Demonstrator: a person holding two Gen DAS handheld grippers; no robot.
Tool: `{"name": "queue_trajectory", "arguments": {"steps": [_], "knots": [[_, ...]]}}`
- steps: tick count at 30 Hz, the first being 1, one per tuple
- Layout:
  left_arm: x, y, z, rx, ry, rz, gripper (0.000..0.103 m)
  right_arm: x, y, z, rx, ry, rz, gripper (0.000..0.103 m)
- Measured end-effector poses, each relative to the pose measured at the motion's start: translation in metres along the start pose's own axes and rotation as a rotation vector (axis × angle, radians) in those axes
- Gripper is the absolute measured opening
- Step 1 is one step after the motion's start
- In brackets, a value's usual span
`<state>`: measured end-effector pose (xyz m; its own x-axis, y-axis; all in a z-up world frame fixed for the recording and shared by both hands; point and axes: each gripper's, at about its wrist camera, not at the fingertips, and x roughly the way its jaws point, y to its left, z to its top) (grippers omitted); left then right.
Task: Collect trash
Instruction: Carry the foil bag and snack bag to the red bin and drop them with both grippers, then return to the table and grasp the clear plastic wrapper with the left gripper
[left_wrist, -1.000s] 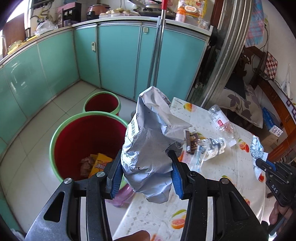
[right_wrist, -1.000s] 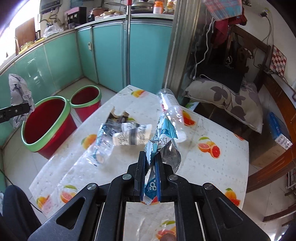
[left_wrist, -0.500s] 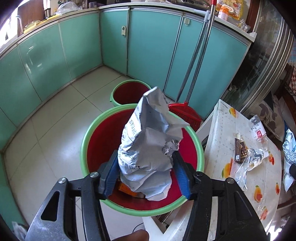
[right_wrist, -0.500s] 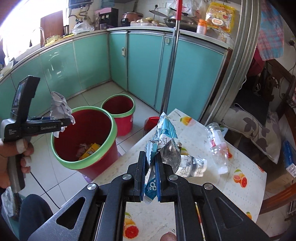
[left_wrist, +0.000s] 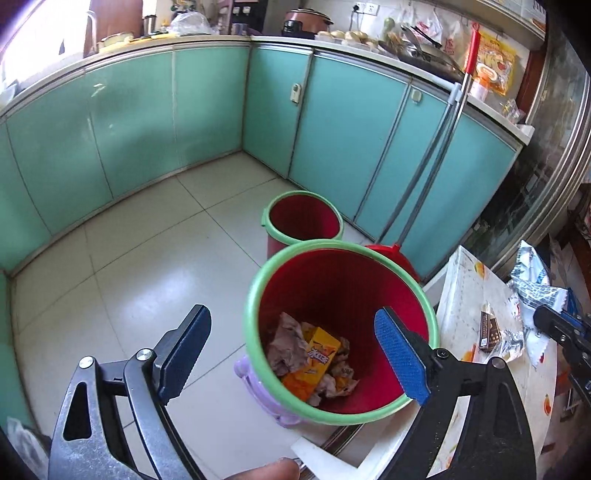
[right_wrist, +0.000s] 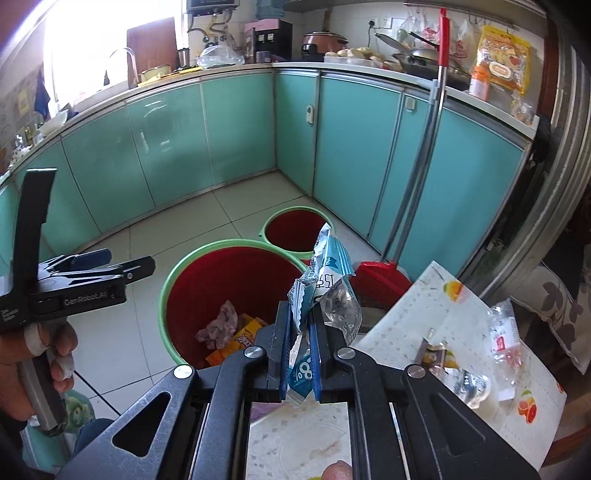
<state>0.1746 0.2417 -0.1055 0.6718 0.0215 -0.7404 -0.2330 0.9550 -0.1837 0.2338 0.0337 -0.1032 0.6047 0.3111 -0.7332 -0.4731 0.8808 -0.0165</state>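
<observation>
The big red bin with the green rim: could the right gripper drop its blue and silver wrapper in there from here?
Probably yes. The bin stands open-topped just ahead of the right gripper, with nothing between; the wrapper seems short of the rim.

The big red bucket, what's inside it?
The big red bucket holds an orange box and crumpled wrappers. Whatever lies beneath them is covered.

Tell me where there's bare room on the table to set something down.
The near table just ahead of the right gripper is bare, as is the corner strip beside the red dustpan. The right side is crowded: a brown packet and crushed bottles lie together there.
</observation>
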Motion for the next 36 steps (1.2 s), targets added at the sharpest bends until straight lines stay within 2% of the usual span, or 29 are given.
{"name": "queue_trajectory", "arguments": {"steps": [6,13,15,16,17,19,24,26,28,30,36], "knots": [[-0.021,0.036,-0.003,-0.053,-0.028,0.04,0.091,0.049,0.037,0.022,-0.03,0.014,0.076,0.007],[-0.027,0.062,-0.007,-0.089,-0.042,0.073,0.091,0.1,0.071,0.026,-0.059,0.076,0.096,0.008],[-0.027,0.066,-0.007,-0.096,-0.041,0.077,0.091,0.11,0.074,0.024,-0.06,0.102,0.09,0.013],[-0.026,0.068,-0.008,-0.1,-0.041,0.079,0.091,0.113,0.075,0.023,-0.06,0.108,0.079,0.026],[-0.027,0.07,-0.01,-0.102,-0.039,0.081,0.091,0.116,0.076,0.023,-0.056,0.111,0.077,0.049],[-0.027,0.071,-0.01,-0.105,-0.038,0.083,0.091,0.118,0.074,0.021,-0.045,0.119,0.086,0.078],[-0.028,0.069,-0.01,-0.099,-0.042,0.084,0.091,0.111,0.073,0.019,-0.05,0.105,0.066,0.079],[-0.029,0.065,-0.009,-0.093,-0.043,0.084,0.091,0.107,0.072,0.018,-0.053,0.102,0.061,0.084],[-0.031,0.062,-0.009,-0.086,-0.047,0.08,0.094,0.101,0.069,0.016,-0.053,0.098,0.05,0.084],[-0.034,0.054,-0.008,-0.074,-0.054,0.067,0.102,0.091,0.062,0.013,-0.037,0.088,0.046,0.084],[-0.041,0.012,-0.007,0.01,-0.063,0.017,0.103,0.042,0.034,-0.007,-0.01,0.034,0.008,0.084]]}}
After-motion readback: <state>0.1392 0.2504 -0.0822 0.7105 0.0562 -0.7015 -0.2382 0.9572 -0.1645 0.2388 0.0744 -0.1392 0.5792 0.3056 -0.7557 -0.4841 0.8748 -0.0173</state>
